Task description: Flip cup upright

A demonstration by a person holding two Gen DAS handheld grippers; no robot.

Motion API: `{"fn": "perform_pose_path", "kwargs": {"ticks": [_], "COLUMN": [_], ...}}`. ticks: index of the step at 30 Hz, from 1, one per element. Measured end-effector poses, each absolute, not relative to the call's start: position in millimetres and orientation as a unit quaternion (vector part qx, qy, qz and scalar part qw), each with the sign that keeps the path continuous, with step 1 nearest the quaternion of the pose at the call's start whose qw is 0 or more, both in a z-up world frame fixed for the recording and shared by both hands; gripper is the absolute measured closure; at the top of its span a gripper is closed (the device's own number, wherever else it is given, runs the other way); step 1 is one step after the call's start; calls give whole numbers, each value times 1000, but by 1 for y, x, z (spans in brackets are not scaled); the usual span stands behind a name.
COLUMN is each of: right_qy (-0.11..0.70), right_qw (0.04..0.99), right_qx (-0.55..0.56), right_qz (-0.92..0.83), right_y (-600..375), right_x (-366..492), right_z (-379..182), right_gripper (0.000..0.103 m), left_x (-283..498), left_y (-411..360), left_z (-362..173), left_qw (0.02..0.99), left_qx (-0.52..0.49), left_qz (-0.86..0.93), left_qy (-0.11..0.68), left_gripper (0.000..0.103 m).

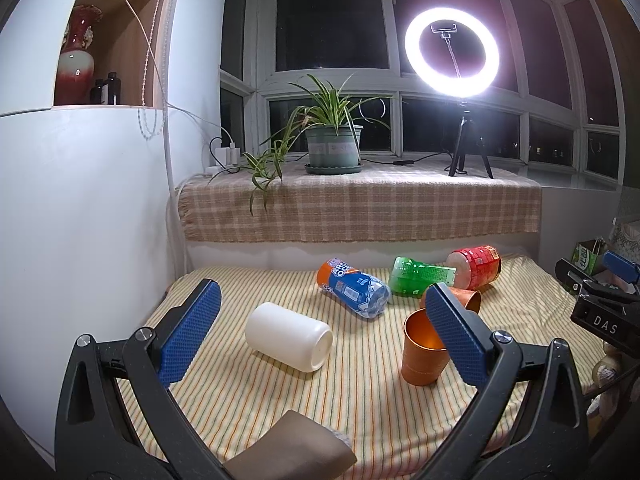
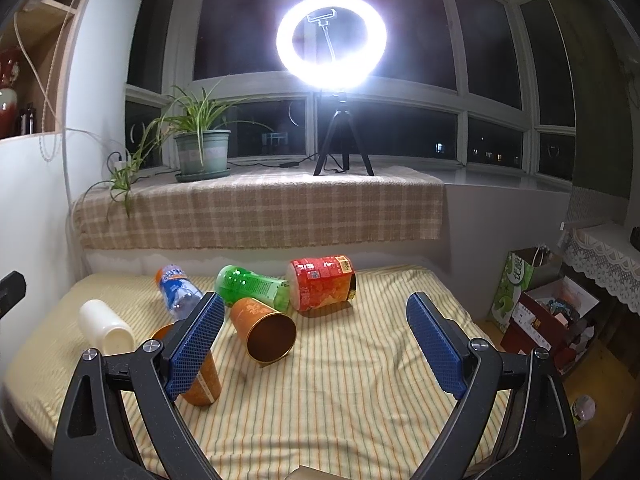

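Note:
An orange cup [image 1: 422, 356] stands upright on the striped cloth, partly behind my left gripper's right finger; it also shows in the right wrist view [image 2: 202, 384] behind the left finger. A second orange cup [image 2: 264, 330] lies on its side with its mouth toward me; only a bit of it [image 1: 472, 300] shows in the left wrist view. A white cup [image 1: 288, 336] lies on its side [image 2: 106, 330]. My left gripper [image 1: 320, 332] is open and empty above the cloth. My right gripper [image 2: 314, 344] is open and empty, just right of the lying orange cup.
A blue bottle [image 1: 356, 290], a green bottle [image 1: 416, 276] and a red can [image 1: 476, 266] lie at the back of the cloth. A brown object [image 1: 292, 452] sits at the near edge. Boxes and a bag [image 2: 536, 304] stand on the floor to the right.

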State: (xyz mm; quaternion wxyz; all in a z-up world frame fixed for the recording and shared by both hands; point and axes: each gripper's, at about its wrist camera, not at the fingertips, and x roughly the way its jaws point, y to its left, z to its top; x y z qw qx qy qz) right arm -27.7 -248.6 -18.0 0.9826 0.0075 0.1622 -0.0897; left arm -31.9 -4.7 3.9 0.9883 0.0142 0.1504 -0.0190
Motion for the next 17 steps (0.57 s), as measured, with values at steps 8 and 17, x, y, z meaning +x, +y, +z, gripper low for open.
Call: {"fn": "perform_pose_path", "kwargs": {"ticks": [8, 17], "right_qy": [162, 163], "right_qw": [983, 983], "right_qx": [7, 7], "right_qz": [-88, -88], "right_y": [-247, -247], "right_x": [-28, -27], "right_z": [-18, -18], "right_gripper": [10, 10], "left_x": [-31, -32], "left_y": [-4, -3], "left_z": [6, 8], "left_qw": [988, 989], "left_qx": [14, 14], "left_qz": [-18, -16], "left_qy": [150, 147], "left_gripper": [0, 0]}}
